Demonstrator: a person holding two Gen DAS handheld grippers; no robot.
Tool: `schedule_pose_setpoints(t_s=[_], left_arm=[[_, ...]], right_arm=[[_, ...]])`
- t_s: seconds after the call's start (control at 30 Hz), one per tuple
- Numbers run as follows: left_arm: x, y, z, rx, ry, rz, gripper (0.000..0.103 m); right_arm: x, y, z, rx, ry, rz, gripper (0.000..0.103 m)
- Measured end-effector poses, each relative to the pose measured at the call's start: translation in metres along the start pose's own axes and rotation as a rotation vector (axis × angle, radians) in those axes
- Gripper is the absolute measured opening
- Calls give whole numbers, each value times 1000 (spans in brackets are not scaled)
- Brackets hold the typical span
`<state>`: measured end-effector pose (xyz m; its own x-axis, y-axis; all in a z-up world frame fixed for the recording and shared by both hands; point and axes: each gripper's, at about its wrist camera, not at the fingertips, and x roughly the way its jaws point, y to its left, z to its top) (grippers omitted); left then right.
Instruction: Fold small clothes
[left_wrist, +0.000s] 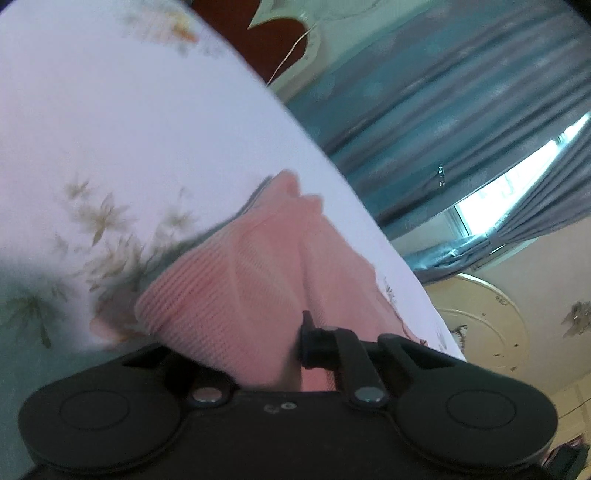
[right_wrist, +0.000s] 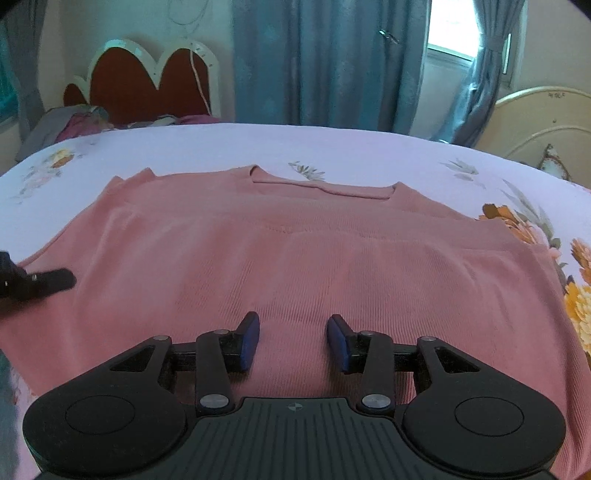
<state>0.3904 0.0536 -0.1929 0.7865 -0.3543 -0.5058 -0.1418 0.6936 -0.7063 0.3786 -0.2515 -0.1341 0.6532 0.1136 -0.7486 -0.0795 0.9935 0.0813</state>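
We see the pink knit top (right_wrist: 295, 266) spread flat on the bed's floral sheet (right_wrist: 332, 147), neckline toward the far side. Our left hand-held gripper (left_wrist: 299, 343) is clamped on a bunched fold of the top's edge, the fabric rising over its fingers. Our right hand-held gripper (right_wrist: 293, 341) stands with jaws apart just over the near hem, nothing pinched between its blue pads (right_wrist: 249, 341). Blue curtains (right_wrist: 332, 62) hang behind the bed.

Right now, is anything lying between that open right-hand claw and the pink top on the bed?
Nothing visible. The right gripper hangs open directly over the pink top, with only bare knit between and ahead of its fingers.
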Motion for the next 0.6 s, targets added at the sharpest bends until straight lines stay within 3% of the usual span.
schedule_pose_setpoints(t_s=[0.13,0.3,0.47,0.6], left_arm=[[-11,-39,0,137,-53,30,11],[-13,-107,-12,338,-75,6,11],[2,-183,-46,541,-32,-84,10],[20,-232,-95,669,41,-180,10]], right_arm=[[-4,-8,3,35,-1,53,43],[-22,-38,6,124,-46,109,44],[-52,-97,1,225,-79,128,44],[-74,-153,-13,314,-92,96,44]])
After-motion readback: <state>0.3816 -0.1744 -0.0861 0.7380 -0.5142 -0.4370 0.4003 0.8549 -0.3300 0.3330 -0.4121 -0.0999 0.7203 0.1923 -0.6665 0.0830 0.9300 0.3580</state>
